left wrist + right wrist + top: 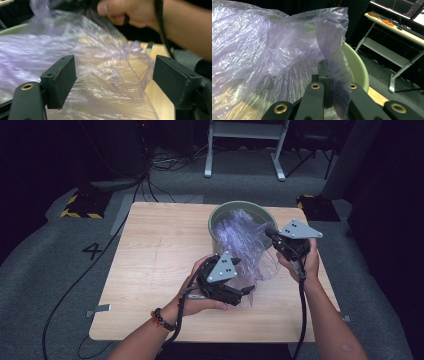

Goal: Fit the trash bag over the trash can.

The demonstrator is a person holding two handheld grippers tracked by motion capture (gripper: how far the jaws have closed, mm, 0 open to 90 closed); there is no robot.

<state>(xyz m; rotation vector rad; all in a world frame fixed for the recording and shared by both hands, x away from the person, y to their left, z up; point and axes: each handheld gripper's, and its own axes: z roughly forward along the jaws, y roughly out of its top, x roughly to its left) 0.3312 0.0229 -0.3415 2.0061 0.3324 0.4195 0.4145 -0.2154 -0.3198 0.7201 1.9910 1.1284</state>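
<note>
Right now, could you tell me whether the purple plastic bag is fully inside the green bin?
No, only partly: the bag spills from the green bin onto the table, pinched by the right gripper.

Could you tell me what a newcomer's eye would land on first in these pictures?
Most striking is the crinkled purple plastic bag, spilling from the green bin at the table's far edge toward the person. The right gripper is shut on the bag's edge near the bin's rim, while the left gripper stands open with the film between its jaws.
</note>
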